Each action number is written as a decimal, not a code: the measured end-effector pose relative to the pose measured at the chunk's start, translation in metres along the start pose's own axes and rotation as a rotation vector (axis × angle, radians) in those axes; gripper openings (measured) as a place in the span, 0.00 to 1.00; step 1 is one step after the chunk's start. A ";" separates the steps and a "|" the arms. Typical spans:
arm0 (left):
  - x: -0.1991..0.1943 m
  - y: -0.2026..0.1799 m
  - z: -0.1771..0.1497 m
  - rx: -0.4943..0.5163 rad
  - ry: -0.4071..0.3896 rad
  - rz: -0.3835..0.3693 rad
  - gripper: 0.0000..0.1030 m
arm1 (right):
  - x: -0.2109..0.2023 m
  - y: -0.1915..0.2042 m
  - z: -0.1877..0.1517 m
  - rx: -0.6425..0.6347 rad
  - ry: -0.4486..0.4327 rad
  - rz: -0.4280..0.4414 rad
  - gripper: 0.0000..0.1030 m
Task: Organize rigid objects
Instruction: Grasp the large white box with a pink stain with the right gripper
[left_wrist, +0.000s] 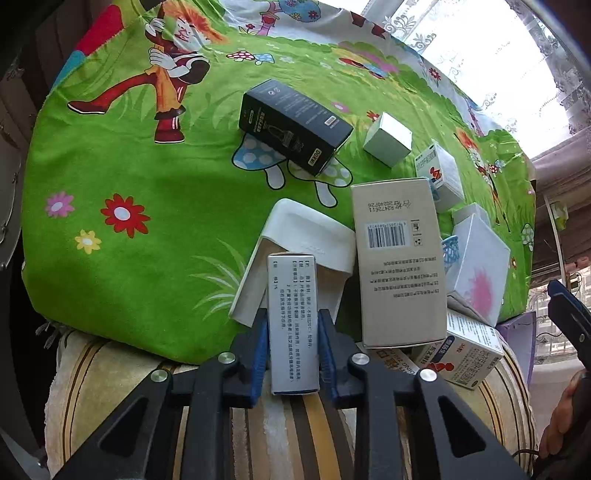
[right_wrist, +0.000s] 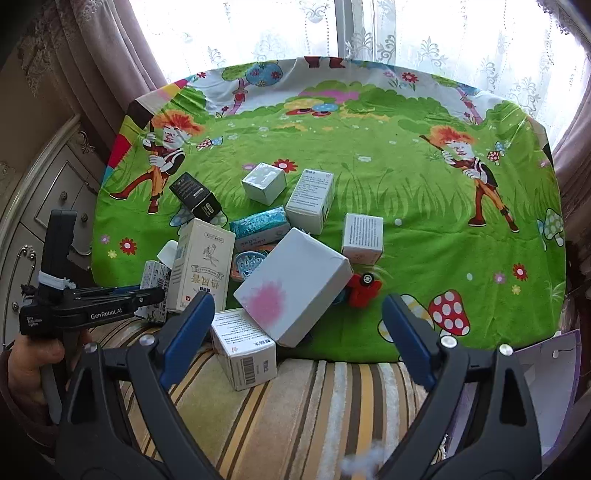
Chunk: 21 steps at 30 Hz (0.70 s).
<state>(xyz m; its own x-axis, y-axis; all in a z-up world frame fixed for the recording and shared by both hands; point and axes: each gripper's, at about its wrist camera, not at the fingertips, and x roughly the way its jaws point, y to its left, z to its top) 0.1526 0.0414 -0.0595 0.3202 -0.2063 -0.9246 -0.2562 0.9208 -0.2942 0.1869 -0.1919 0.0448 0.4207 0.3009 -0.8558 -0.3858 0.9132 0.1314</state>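
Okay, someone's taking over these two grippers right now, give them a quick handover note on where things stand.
Left gripper: shut on a narrow grey box at the pile's near edge.
Right gripper: open, empty, above the striped towel.
Boxes lie jumbled at the front of the green cloth; the pink-splashed white box leans on others, a red toy car beside it.
Done: nothing visibly sorted. Left: place the held box, then clear the pile.
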 end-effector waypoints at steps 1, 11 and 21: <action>0.000 -0.001 -0.001 0.007 -0.004 0.000 0.25 | 0.005 0.001 0.002 0.004 0.016 -0.004 0.91; -0.018 -0.002 -0.007 -0.001 -0.090 -0.038 0.25 | 0.048 0.013 0.015 0.078 0.144 -0.049 0.91; -0.027 0.001 -0.007 -0.017 -0.135 -0.077 0.25 | 0.079 0.027 0.023 0.101 0.222 -0.138 0.91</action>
<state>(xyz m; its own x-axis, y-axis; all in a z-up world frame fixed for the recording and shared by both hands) 0.1371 0.0452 -0.0362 0.4587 -0.2286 -0.8587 -0.2415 0.8979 -0.3680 0.2284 -0.1368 -0.0078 0.2688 0.1145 -0.9564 -0.2487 0.9675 0.0459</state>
